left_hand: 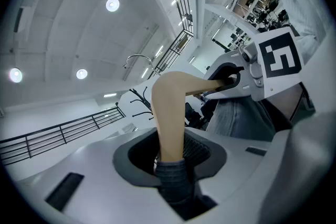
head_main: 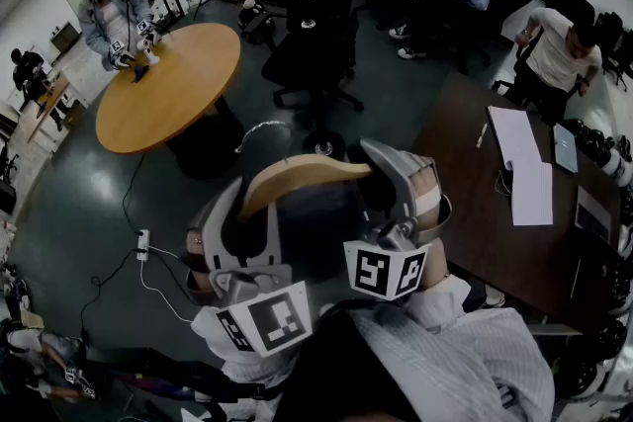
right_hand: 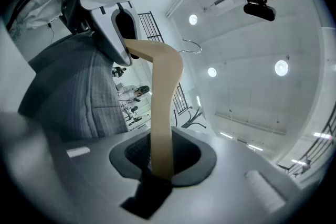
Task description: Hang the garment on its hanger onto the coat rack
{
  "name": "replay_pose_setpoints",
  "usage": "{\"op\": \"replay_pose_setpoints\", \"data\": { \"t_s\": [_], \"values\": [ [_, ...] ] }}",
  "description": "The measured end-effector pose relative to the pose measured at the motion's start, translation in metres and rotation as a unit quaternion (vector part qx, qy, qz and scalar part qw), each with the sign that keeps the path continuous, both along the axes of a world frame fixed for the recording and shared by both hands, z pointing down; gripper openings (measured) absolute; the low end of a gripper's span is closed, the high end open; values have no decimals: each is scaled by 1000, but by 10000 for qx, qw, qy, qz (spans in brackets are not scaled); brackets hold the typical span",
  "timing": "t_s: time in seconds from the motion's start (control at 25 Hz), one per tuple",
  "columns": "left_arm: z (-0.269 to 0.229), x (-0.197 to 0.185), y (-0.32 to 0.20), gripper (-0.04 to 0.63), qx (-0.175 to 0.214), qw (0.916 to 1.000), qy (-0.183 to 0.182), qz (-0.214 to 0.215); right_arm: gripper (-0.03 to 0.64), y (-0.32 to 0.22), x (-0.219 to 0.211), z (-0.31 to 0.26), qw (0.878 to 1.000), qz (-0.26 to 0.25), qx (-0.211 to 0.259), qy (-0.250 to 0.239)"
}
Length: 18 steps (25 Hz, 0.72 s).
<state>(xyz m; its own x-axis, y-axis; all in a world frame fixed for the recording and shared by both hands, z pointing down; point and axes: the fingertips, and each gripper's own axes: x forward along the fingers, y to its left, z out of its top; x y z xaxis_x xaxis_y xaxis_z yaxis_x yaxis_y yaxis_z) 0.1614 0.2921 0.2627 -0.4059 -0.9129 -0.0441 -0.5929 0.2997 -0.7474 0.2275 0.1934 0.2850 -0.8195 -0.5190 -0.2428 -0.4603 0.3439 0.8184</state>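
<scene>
A pale wooden hanger (head_main: 302,175) with a metal hook (head_main: 262,128) is held up between my two grippers, one at each end. My left gripper (head_main: 252,212) is shut on the hanger's left arm (left_hand: 170,113), with dark garment cloth (left_hand: 173,178) bunched in the jaws below it. My right gripper (head_main: 401,178) is shut on the other arm (right_hand: 163,113). Grey striped garment fabric (right_hand: 79,92) hangs off the hanger beside the left gripper's cube. A black coat rack (left_hand: 139,99) shows far off behind the hanger, and the hook (left_hand: 137,59) curves above it.
A round wooden table (head_main: 173,84) stands at the far left with a person at it. A dark long table (head_main: 475,212) with papers is at the right. Black office chairs (head_main: 316,54) stand ahead. A power strip (head_main: 143,242) and cables lie on the floor.
</scene>
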Motion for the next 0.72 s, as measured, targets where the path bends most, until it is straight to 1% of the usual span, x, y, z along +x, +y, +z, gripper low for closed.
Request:
{"op": "replay_pose_setpoints", "data": {
  "t_s": [0.56, 0.72],
  "values": [
    [-8, -5, -5, 117, 14, 10000, -43, -1, 72, -4, -5, -8, 10000, 3, 31, -44],
    [-1, -1, -7, 117, -4, 10000, -1, -34, 74, -7, -1, -1, 10000, -26, -1, -11]
  ]
}}
